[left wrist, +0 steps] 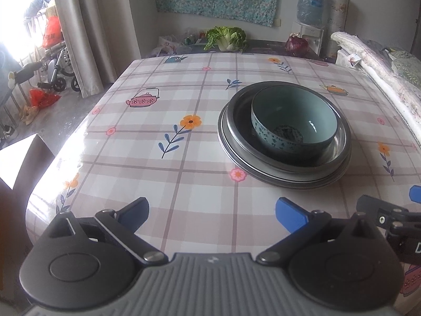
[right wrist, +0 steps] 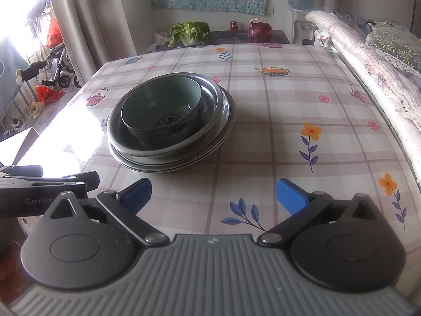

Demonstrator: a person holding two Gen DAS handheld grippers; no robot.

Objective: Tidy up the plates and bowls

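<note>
Left tool (left wrist: pixel 212 216) spread wide, empty, low over the near edge of the bench (left wrist: pixel 168 100). Right tool (right wrist: pixel 213 196) likewise apart, gripping nothing — just beside the left one. Ahead of both, well clear of the fingertips: teal bowl (left wrist: pixel 293 121) sitting upright inside a metal dish (left wrist: pixel 339 147), stacked on plates (left wrist: pixel 236 155). Cabbage (left wrist: pixel 226 38) past the bench's far edge.

Teal patterned bowl (left wrist: pixel 293 117) upright, nested off-centre in metal plates (left wrist: pixel 284 168) stacked on table.
</note>
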